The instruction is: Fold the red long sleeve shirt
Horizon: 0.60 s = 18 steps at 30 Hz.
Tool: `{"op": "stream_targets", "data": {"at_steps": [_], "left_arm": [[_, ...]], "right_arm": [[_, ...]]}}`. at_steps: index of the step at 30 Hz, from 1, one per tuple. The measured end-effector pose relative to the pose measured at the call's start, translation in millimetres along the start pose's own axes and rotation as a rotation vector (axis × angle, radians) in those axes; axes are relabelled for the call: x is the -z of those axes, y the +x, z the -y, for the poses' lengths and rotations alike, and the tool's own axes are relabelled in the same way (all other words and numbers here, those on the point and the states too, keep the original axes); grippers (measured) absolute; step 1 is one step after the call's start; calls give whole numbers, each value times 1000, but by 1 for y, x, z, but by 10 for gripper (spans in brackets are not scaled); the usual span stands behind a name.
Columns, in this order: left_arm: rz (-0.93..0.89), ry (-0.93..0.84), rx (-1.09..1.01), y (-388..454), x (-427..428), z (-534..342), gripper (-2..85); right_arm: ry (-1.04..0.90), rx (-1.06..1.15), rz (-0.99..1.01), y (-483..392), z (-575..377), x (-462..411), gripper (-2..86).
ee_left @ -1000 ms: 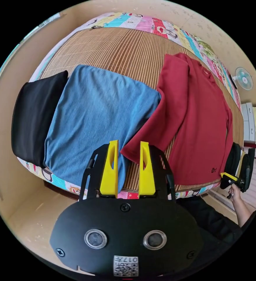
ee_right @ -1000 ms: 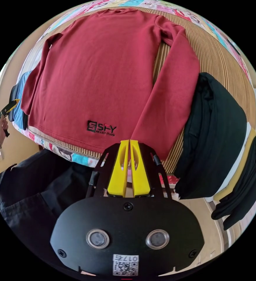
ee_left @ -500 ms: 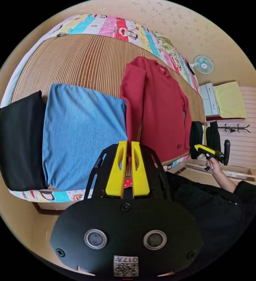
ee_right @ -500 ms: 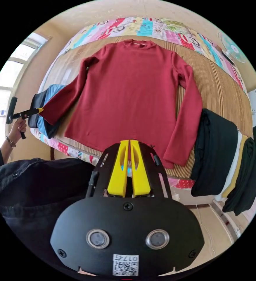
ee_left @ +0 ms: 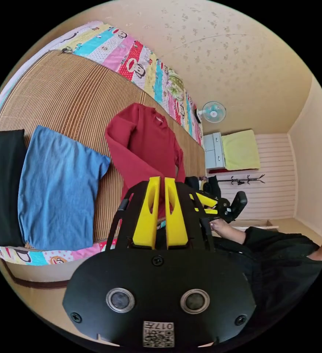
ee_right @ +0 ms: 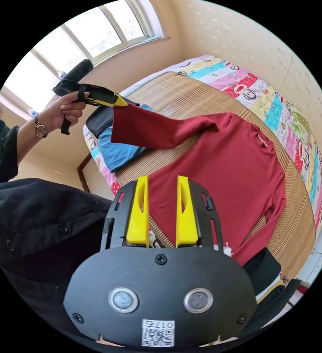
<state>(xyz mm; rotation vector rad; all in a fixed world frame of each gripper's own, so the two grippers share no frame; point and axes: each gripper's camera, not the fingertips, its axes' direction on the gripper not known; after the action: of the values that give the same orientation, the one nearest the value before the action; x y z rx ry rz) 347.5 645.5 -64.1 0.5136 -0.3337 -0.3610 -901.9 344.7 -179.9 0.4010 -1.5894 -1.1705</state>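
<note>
Left gripper [ee_left: 160,180] clenched on shirt [ee_right: 219,161] cuff, lifted off ribbed bamboo mat [ee_right: 168,92]; right gripper [ee_right: 162,180] released. Seen from right: window [ee_right: 95,29]. From left: fan [ee_left: 212,111], blue cloth [ee_left: 58,191].

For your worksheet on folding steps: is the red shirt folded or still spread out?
Spread: the red shirt lies flat, one sleeve lifted by the left tool.

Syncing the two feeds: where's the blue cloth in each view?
Left gripper view: blue cloth left of centre, between a black cloth and the red shirt.
Right gripper view: blue cloth left of centre, under the lifted red sleeve.
Shared landmark: the straw mat.
</note>
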Motion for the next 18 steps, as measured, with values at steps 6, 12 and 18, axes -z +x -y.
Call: {"op": "stream_targets", "data": {"at_steps": [6, 12, 18], "left_arm": [[-161, 214, 89, 28, 26, -4, 8], [-139, 324, 12, 84, 15, 27, 34], [0, 450, -214, 152, 12, 51, 44]], "right_arm": [[164, 231, 51, -36, 50, 18, 182], [457, 88, -56, -15, 115, 47, 146], [747, -63, 27, 136, 86, 129, 55]]}}
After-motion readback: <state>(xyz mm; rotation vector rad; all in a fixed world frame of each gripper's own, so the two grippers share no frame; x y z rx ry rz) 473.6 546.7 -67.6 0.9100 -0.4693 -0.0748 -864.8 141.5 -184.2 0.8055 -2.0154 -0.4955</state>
